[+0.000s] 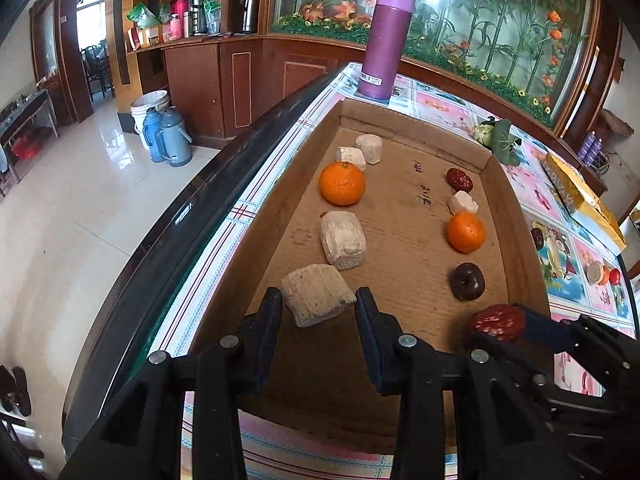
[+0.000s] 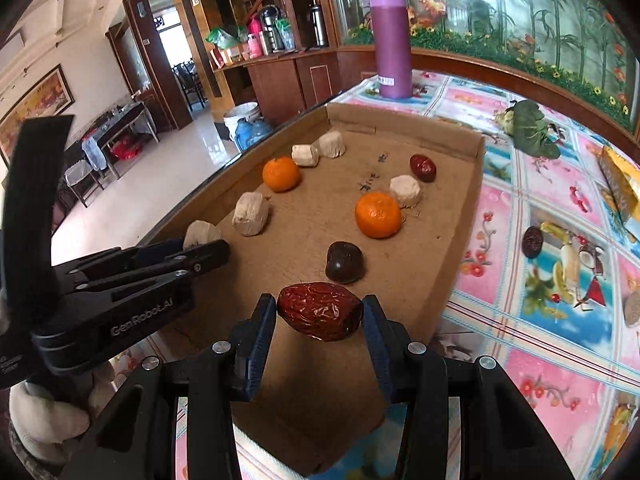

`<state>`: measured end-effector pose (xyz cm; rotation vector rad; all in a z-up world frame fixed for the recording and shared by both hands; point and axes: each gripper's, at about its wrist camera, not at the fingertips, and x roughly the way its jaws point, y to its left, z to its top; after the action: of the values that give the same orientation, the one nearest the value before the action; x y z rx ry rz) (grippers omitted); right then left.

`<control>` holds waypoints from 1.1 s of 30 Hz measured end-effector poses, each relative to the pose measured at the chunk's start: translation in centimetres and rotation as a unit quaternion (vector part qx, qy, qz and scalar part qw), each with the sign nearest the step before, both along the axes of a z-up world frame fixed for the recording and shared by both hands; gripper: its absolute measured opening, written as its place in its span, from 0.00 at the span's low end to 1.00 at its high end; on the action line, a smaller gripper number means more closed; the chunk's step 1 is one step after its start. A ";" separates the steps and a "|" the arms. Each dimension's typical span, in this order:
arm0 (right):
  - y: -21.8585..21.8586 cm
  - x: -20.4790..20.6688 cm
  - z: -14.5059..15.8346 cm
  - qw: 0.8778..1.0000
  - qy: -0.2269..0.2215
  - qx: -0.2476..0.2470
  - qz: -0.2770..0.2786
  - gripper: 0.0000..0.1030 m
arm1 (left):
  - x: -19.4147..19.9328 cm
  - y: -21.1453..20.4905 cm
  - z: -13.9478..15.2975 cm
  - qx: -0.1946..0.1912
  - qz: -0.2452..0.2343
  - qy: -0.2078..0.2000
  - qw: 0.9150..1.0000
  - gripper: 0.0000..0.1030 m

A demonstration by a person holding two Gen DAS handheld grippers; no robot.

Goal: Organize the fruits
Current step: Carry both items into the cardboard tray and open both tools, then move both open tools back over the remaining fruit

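Observation:
A shallow cardboard tray [image 1: 400, 216] [image 2: 468, 184] lies on the table. In it are two oranges [image 1: 342, 183] [image 1: 465, 232], several pale fibrous chunks [image 1: 343, 240], a red date [image 1: 460, 179] and a dark round fruit [image 1: 467, 281]. My left gripper [image 1: 318, 300] is shut on a pale chunk [image 1: 316, 294] above the tray's near left side. My right gripper [image 2: 320, 312] is shut on a wrinkled red date [image 2: 320, 311] above the tray's near end; it also shows in the left wrist view [image 1: 498, 322].
A purple flask [image 1: 386, 42] [image 2: 391, 40] stands beyond the tray. A green vegetable [image 2: 528, 128], a dark fruit [image 2: 532, 242] and a yellow packet [image 1: 580, 196] lie on the flowered tablecloth to the right. The table's edge runs close along the tray's left side.

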<state>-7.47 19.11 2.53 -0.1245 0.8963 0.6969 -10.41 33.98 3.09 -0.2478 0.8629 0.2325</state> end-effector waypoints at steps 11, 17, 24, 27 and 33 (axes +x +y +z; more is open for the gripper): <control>1.3 -0.6 -0.5 0.999 -0.024 -0.016 0.022 0.52 | -2.0 -0.8 2.4 0.032 0.016 -0.034 0.999 0.51; -0.3 -1.9 1.4 0.998 -0.056 0.003 0.012 0.62 | -4.0 -1.8 5.0 0.084 0.045 -0.063 0.993 0.74; -3.6 -2.9 2.9 0.997 -0.065 0.029 -0.020 0.66 | -5.8 -4.0 6.8 0.119 0.047 -0.084 0.988 0.80; -4.9 -3.3 3.1 0.997 -0.067 0.036 -0.032 0.67 | -6.1 -5.2 7.1 0.126 0.037 -0.085 0.988 0.80; -7.8 -4.1 3.3 0.995 -0.068 0.046 -0.053 0.68 | -6.6 -7.3 7.3 0.137 0.019 -0.085 0.987 0.80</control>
<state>-11.59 11.31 5.84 -0.0406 0.7334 0.6226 -17.00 26.68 10.43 -0.0261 0.6481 0.3582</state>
